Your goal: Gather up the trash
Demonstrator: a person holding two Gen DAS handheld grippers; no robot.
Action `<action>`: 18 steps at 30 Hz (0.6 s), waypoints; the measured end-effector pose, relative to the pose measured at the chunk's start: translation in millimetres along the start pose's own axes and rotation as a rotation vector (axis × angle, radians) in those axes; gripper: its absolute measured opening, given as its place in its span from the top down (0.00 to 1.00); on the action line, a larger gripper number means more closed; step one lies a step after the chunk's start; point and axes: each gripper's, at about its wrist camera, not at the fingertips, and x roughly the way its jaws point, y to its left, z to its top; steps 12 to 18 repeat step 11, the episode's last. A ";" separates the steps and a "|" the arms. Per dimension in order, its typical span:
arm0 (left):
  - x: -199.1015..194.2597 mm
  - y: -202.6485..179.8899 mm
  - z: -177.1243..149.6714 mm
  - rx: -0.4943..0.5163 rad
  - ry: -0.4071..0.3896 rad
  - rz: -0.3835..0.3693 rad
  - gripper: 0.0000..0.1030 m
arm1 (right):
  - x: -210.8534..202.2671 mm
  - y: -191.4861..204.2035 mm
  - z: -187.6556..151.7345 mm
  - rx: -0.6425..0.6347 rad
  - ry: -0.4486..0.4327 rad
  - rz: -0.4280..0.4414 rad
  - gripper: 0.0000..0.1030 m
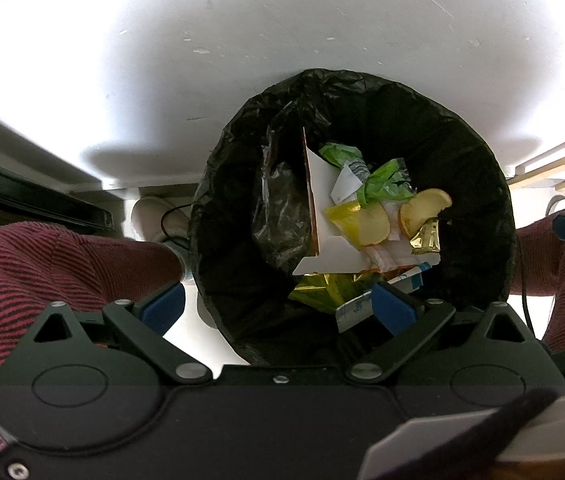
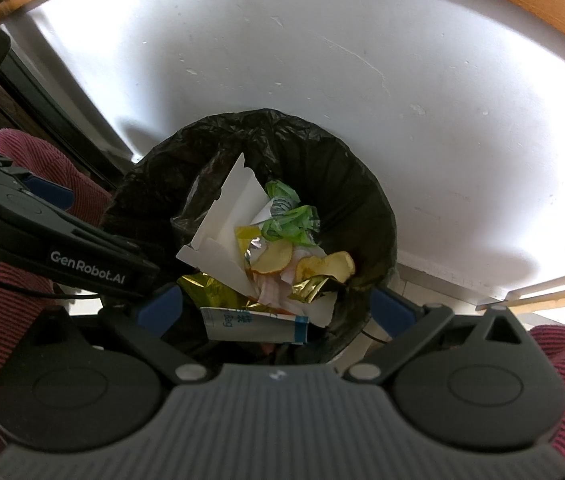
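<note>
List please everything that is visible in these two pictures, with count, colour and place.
bin bag: one, black, lining the bin under the table
white card: one, inside the bag, upright
green wrapper: one, on the pile
apple slices: two, yellow, on the pile
gold foil: crumpled, near side of the pile
table underside: white, above
left gripper: blue pads, open, empty
right gripper: blue pads, open, empty
</note>
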 end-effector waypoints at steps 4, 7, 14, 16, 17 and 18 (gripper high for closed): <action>-0.9 2.2 0.2 0.004 -0.007 -0.008 0.03 | 0.3 -1.1 0.2 0.000 0.000 0.000 0.00; -2.5 2.7 -0.4 0.007 -0.017 -0.008 0.03 | 0.0 -2.0 0.3 0.000 -0.001 -0.003 0.00; -5.3 4.6 0.1 0.008 -0.021 -0.011 0.03 | -2.2 -0.9 0.0 -0.001 -0.005 -0.006 0.00; -5.3 4.6 0.1 0.008 -0.021 -0.011 0.03 | -2.2 -0.9 0.0 -0.001 -0.005 -0.006 0.00; -5.3 4.6 0.1 0.008 -0.021 -0.011 0.03 | -2.2 -0.9 0.0 -0.001 -0.005 -0.006 0.00; -5.3 4.6 0.1 0.008 -0.021 -0.011 0.03 | -2.2 -0.9 0.0 -0.001 -0.005 -0.006 0.00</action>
